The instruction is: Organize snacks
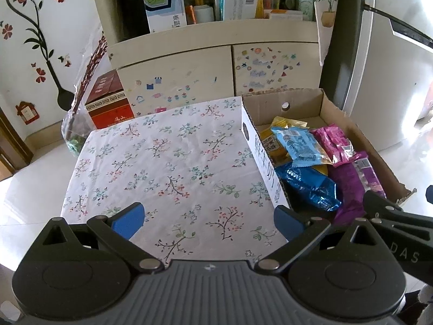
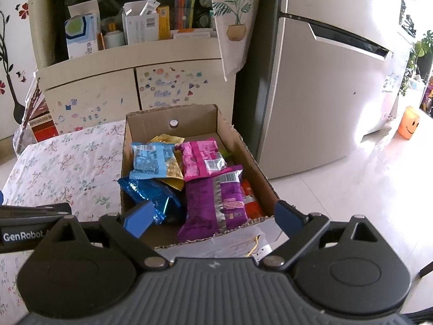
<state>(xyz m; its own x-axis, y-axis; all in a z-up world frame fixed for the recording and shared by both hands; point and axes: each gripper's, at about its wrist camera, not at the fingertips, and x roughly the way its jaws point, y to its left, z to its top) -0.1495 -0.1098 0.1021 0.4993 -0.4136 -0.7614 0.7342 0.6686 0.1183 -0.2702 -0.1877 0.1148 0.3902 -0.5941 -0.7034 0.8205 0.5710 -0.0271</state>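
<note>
A: Both tongs are spread wide and holding nothing. The left tongs (image 1: 208,219) hang over the flowered table (image 1: 162,162); the right tongs (image 2: 213,216) hang over the near edge of the cardboard box (image 2: 130,124).

B: And the snacks?

A: All in the box: a light blue packet (image 2: 151,161) on a yellow one, a pink packet (image 2: 201,159), a dark blue foil bag (image 2: 148,189), and a purple bag (image 2: 213,203) sticking out over the near wall.

B: What might go wrong?

A: The packets overlap, so I'd guess a pinch on one could drag its neighbour. The purple bag could slide out over the low front wall.

B: Room to move?

A: The cloth-covered table top beside the box is bare. The box walls crowd any low reach, and the two tongs sit near each other.
</note>
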